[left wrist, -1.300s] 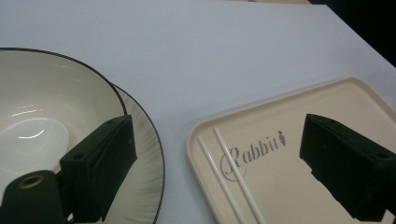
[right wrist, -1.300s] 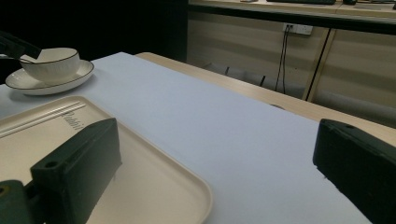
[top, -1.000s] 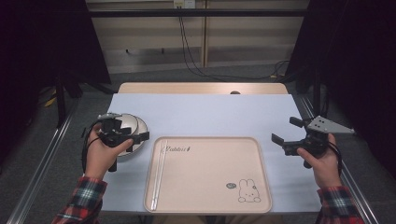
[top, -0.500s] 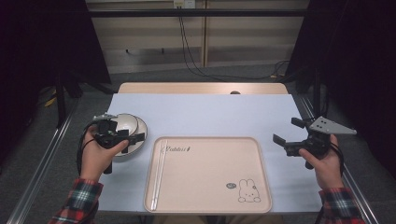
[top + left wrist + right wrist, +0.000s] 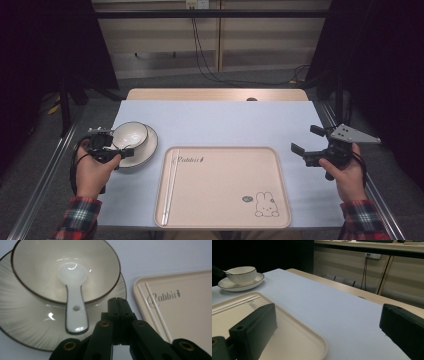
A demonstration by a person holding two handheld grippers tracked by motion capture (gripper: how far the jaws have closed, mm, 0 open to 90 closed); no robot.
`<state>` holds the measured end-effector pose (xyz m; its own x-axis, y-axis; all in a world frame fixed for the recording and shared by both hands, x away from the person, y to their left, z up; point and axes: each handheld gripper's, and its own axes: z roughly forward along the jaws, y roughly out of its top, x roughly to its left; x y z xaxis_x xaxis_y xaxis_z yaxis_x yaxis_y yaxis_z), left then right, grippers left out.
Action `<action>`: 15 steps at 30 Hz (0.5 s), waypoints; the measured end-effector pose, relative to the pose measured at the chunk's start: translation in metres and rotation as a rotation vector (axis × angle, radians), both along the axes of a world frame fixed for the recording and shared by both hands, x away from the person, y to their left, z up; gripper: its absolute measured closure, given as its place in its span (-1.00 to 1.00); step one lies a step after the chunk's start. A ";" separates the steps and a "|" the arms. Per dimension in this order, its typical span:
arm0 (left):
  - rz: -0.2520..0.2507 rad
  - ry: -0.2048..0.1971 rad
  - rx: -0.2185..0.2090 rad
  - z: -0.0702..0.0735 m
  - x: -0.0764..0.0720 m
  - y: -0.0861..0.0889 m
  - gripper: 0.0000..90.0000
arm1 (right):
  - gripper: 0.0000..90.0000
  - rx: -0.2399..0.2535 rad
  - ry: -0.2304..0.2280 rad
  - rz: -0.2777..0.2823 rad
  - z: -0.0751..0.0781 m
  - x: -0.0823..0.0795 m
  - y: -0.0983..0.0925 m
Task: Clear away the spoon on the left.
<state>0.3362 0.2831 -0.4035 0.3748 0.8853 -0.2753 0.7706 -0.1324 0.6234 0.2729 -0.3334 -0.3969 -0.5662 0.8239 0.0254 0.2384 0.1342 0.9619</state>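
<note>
Nearest lay the rabbit tray (image 5: 225, 200), with chopsticks (image 5: 170, 185) along its left edge. Right of the tray, the right gripper (image 5: 305, 139) was held with its jaws wide apart. Left of the tray, the left gripper (image 5: 117, 302) had just been closing its jaws, which met with nothing visibly between them at the rim of the saucer (image 5: 22, 322), below the bowl (image 5: 32, 270) and the soup spoon (image 5: 75, 310). A sound lift probably needed the jaws reopened and set squarely astride that rim.

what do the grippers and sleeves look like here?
Both grippers are black with two blocky jaws. The left gripper has brass-coloured rivets at its linkage joints and a black cable looping by the wrist. The right gripper carries a grey three-cornered plate with small holes. Both sleeves are red-and-dark plaid.
</note>
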 end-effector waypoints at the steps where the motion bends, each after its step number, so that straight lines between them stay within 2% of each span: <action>1: 0.019 -0.007 0.000 -0.001 -0.001 0.002 1.00 | -0.99 0.002 0.002 0.000 0.000 0.000 0.000; 4: 0.034 0.000 -0.008 -0.002 -0.002 0.008 1.00 | -0.99 -0.002 0.001 0.001 -0.001 0.000 0.000; 6: 0.037 0.002 0.011 -0.001 -0.003 0.011 1.00 | -0.99 -0.006 0.002 0.003 0.000 0.000 0.001; 10: 0.053 0.003 0.013 -0.001 -0.003 0.014 1.00 | -0.99 -0.003 -0.002 0.005 0.000 0.000 0.001; 13: 0.064 -0.006 0.032 -0.002 -0.003 0.019 1.00 | -0.99 -0.001 0.001 0.002 0.000 0.000 0.001; 15: 0.075 -0.005 0.020 -0.002 -0.002 0.022 1.00 | -0.99 -0.002 0.000 0.000 0.000 0.000 0.001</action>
<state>0.3341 0.3048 -0.4057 0.3083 0.9163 -0.2557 0.7754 -0.0863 0.6255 0.2733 -0.3328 -0.3972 -0.5665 0.8237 0.0238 0.2383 0.1360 0.9616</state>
